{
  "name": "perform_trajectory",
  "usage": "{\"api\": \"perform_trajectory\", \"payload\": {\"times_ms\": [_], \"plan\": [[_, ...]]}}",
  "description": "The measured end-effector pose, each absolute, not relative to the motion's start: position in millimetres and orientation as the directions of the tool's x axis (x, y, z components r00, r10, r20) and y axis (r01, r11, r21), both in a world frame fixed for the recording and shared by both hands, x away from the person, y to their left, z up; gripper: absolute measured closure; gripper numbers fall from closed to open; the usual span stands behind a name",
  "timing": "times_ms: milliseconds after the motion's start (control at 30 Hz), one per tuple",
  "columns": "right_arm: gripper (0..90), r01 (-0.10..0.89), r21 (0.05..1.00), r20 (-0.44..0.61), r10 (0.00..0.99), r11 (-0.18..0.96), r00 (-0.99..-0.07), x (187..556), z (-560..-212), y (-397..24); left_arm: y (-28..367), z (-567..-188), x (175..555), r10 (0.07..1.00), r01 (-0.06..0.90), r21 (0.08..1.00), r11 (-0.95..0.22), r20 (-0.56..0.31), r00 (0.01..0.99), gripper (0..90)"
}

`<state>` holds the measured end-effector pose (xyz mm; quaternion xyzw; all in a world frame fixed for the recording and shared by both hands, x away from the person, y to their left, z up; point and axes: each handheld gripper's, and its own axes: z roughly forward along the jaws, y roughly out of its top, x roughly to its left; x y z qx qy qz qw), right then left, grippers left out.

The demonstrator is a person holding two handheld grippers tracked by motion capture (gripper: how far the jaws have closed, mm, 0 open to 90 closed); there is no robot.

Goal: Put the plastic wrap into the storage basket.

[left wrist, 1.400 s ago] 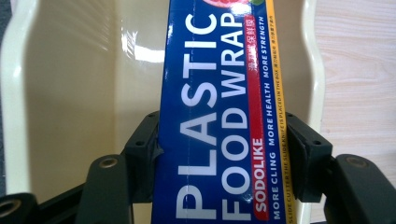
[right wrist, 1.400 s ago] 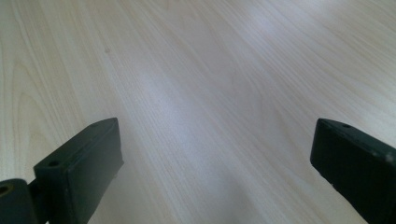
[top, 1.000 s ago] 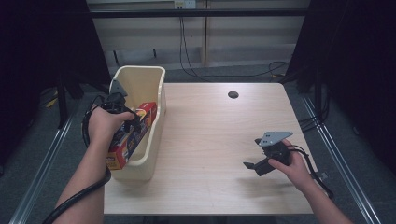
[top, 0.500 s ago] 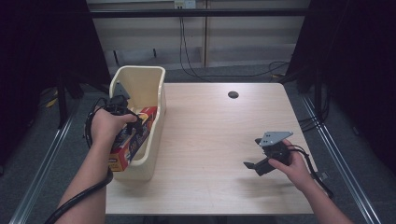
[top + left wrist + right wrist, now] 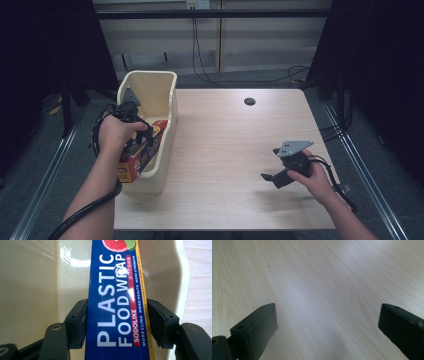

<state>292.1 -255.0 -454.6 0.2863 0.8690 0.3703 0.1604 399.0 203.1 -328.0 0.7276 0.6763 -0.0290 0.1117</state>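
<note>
Since the earlier frame, the left gripper (image 5: 142, 136) has been easing its jaws a little wider around the plastic wrap box (image 5: 117, 305), which has tipped slightly lower into the cream bin (image 5: 167, 107); the right hand is sitting where it was. In the left gripper view the left pad is still lying against the box's side, while a thin gap is showing at the right pad, so the grasp is loosening but not yet released.

At the left edge of the tabletop (image 5: 225, 145), the bin is standing lengthwise, its outer wall right at the edge. The box is lying tilted inside the bin's near half, its near end sticking up over the rim beside the left hand (image 5: 114, 136). The far half of the bin is sitting free.

Across the middle, bare wood is running wide open, with a small dark hole (image 5: 249, 101) near the far edge.

Toward the right, the right gripper (image 5: 270, 177) is hovering low over the tabletop with its jaws spread wide and nothing between them, well inside the right edge.
</note>
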Motion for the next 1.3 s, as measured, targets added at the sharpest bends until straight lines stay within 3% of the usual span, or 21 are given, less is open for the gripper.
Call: {"api": "perform_trajectory", "payload": {"times_ms": [233,500,1300], "plan": [[1.9,0.381,0.736,-0.065,0.618,0.56,-0.783,291.2,-453.9,-255.0,202.9,-306.0,398.8,0.972,0.981,0.189,-0.053,-0.214,0.093,36.8],[1.9,0.379,0.738,-0.064,0.617,0.559,-0.785,291.3,-452.7,-256.2,195.9,-290.7,400.6,0.952,0.948,0.305,-0.088,-0.255,0.171,27.1],[1.9,0.377,0.744,-0.061,0.618,0.552,-0.784,290.8,-451.3,-257.7,153.6,-289.0,398.7,0.884,0.877,0.433,-0.209,-0.3,0.359,16.2]]}}
